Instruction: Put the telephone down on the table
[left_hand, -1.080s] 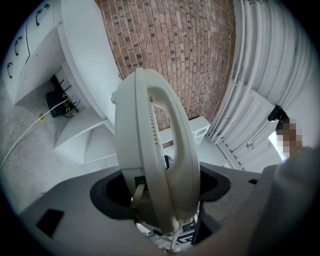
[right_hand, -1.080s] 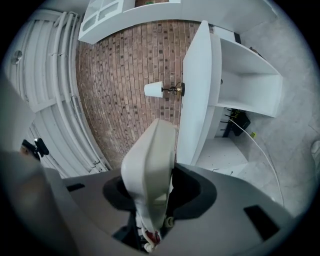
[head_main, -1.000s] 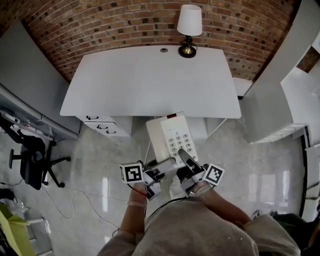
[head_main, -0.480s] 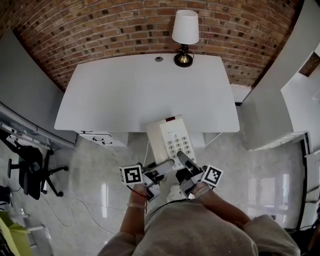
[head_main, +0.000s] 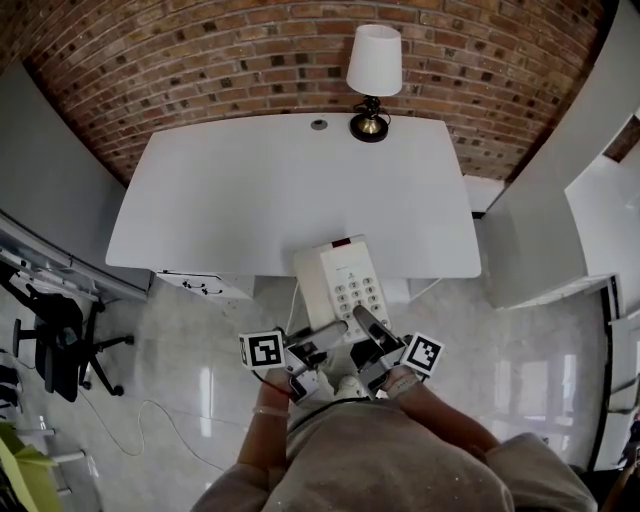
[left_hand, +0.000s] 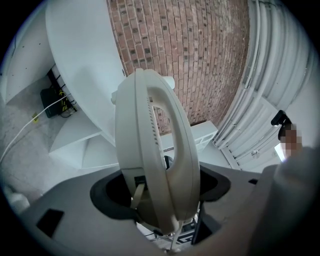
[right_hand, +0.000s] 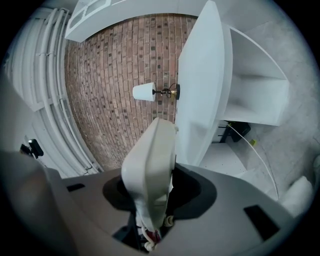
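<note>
Telephone (head_main: 343, 283), white plastic desk set with keypad, gripped at near end by both grippers. Left gripper (head_main: 330, 330) clamped on left side, right gripper (head_main: 365, 320) clamped on right side. Far end seen over near edge of white rectangular table (head_main: 250, 190); contact with tabletop not determinable. Near end and cord concealed by jaws. White-shaded table lamp (head_main: 374, 62) stood at far table edge. Black office chair (head_main: 55, 340) partly cut off at left.

No legible text, telephone (head_main: 345, 285) key markings too small to read, marker cubes (head_main: 264, 350) show only square patterns
</note>
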